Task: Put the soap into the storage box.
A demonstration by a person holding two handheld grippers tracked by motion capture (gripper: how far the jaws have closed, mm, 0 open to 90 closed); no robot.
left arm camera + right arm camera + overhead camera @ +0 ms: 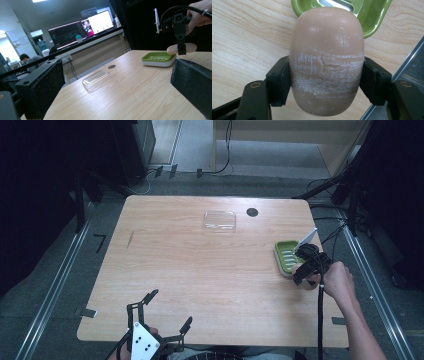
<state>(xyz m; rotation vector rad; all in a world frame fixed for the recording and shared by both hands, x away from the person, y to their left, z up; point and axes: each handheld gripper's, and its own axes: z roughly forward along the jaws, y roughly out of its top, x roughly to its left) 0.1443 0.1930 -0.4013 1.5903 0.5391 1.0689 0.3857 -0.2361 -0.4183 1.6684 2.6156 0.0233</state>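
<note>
Soap bar clamped above green dish.

A pale wooden worktop spans the middle of the frame. A clear plastic lid lies flat toward its top centre, just beside a small dark round hole. A green soap dish sits at the right edge.

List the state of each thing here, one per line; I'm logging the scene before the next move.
Bar of soap: clamped in the right gripper, lifted off the table.
Green soap dish: open, empty.
Clear lid: off the dish, lying apart on the table.
Left gripper: open, holding nothing.
</note>
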